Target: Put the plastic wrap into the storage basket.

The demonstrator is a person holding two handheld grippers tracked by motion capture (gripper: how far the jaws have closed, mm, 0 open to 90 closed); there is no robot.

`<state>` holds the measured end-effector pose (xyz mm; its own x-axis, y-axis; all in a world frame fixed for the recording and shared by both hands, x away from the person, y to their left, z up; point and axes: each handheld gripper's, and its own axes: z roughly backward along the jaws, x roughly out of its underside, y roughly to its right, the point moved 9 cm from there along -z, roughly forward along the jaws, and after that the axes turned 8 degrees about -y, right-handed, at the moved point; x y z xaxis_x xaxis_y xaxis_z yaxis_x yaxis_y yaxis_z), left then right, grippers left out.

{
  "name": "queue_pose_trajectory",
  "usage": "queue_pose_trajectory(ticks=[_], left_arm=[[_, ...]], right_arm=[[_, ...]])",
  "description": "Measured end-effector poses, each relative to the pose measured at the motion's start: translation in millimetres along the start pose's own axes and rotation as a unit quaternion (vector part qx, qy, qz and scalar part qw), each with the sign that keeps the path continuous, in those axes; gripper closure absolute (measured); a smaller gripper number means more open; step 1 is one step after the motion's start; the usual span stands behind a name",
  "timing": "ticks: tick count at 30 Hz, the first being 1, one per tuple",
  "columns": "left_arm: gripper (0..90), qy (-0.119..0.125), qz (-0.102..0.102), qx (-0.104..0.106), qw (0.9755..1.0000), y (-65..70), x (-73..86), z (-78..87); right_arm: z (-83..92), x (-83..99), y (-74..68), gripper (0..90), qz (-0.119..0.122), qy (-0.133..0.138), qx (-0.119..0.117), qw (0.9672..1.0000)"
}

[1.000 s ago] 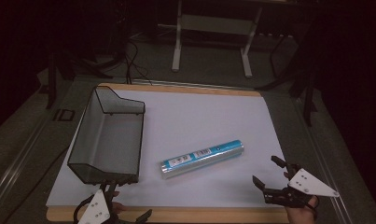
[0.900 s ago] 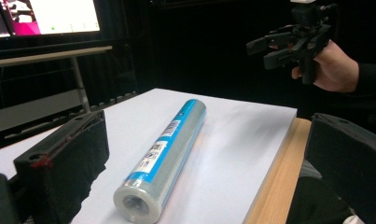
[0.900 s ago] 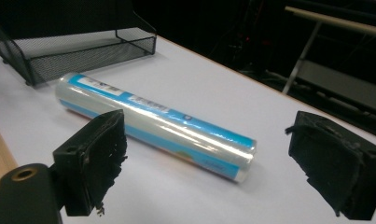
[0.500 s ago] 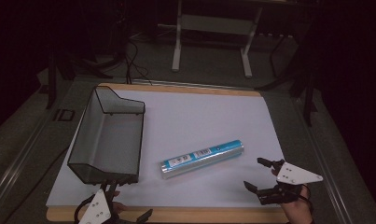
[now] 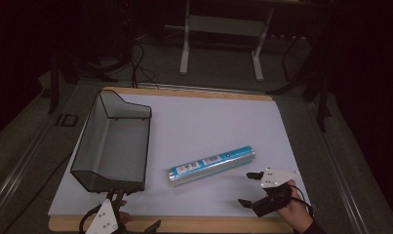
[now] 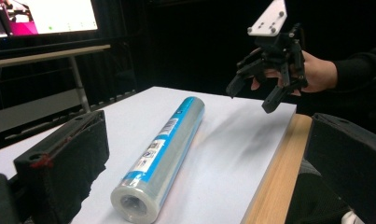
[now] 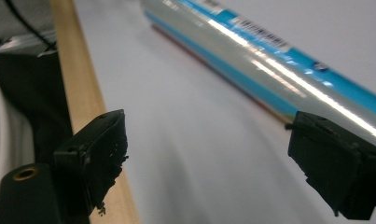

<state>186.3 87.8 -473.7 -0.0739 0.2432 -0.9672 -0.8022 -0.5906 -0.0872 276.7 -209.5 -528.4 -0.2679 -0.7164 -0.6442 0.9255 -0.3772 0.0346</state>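
Note:
A clear film roll with a blue label (image 5: 211, 166) lies slantwise on the white table sheet (image 5: 218, 119). My right gripper (image 5: 244, 188) hovers open just right of the roll's near side, held by a hand. In the right gripper view the roll (image 7: 269, 60) runs across the top, beyond the open right gripper (image 7: 209, 158). My left gripper (image 5: 135, 214) stands open at the front edge, below the basket. In the left gripper view the roll's end (image 6: 129, 205) lies between the wide-apart jaws of the left gripper (image 6: 204, 186). The right gripper (image 6: 251, 98) hangs beyond its far end.
A black wire mesh basket (image 5: 94, 136), nothing in it, stands at the left of the sheet. A wooden table edge (image 5: 208, 225) runs along the front. A metal stand (image 5: 221, 24) and cables lie on the dark floor behind the table.
My right gripper has moved left along the front of the table, closer to the roll. The left gripper and the roll have stayed put.

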Motion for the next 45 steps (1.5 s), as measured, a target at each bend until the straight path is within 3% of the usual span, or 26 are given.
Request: queue_pose_trajectory(ticks=[6, 13, 20, 24, 28, 33, 34, 35, 36, 38, 39, 42, 45], left_arm=[[0.7, 0.002, 0.005, 0.0, 1.0, -1.3, -0.1, 0.6], [0.6, 0.001, 0.01, 0.0, 1.0, -1.7, 0.7, -0.3], [0.7, -0.001, 0.012, -0.008, 0.9999, -2.4, 2.1, 1.9], [0.7, -0.004, 0.012, -0.015, 0.9998, -1.9, 3.5, 3.7], [0.7, -0.005, 0.014, -0.02, 0.9997, -1.8, 4.4, 5.1], [0.7, -0.009, 0.016, -0.029, 0.9994, -1.3, 6.5, 7.9], [0.7, -0.009, 0.016, -0.029, 0.9994, -1.3, 6.5, 7.9], [0.7, -0.012, 0.016, -0.031, 0.9993, -1.0, 7.8, 8.9], [0.6, -0.012, 0.016, -0.031, 0.9993, -1.0, 7.8, 8.9], [0.6, -0.015, 0.014, -0.03, 0.9993, -0.1, 9.7, 10.4], [0.6, -0.016, 0.014, -0.031, 0.9993, 0.0, 10.0, 11.2], [0.7, -0.014, 0.016, -0.034, 0.9992, 1.1, 10.6, 15.1], [0.7, -0.014, 0.018, -0.037, 0.9991, 2.4, 11.5, 17.9]], right_arm=[[-11.1, -6.8, -3.3, 10.9, 0.04, -0.053, -0.011, 0.9977], [-17.0, -19.6, -0.5, 11.0, 0.079, -0.101, -0.02, 0.9915], [-17.8, -33.6, 9.6, 12.6, 0.102, -0.107, 0.001, 0.9889], [-19.5, -41.9, 13.3, 12.5, 0.107, -0.122, -0.016, 0.9867], [-22.2, -47.3, 15.9, 13.2, 0.113, -0.13, -0.018, 0.9848], [-29.5, -55.9, 19.4, 13.3, 0.132, -0.154, -0.026, 0.9789], [-29.5, -55.9, 19.4, 13.3, 0.132, -0.154, -0.026, 0.9789], [-32.0, -57.6, 20.6, 13.2, 0.136, -0.171, -0.038, 0.9752], [-32.0, -57.6, 20.6, 13.2, 0.136, -0.171, -0.038, 0.9752], [-34.9, -59.3, 22.6, 13.3, 0.139, -0.188, -0.048, 0.9711], [-36.0, -59.3, 22.6, 13.0, 0.134, -0.203, -0.065, 0.9679], [-38.3, -62.3, 25.8, 12.7, 0.137, -0.221, -0.071, 0.9628], [-40.0, -68.4, 30.9, 12.5, 0.143, -0.229, -0.071, 0.9601]])
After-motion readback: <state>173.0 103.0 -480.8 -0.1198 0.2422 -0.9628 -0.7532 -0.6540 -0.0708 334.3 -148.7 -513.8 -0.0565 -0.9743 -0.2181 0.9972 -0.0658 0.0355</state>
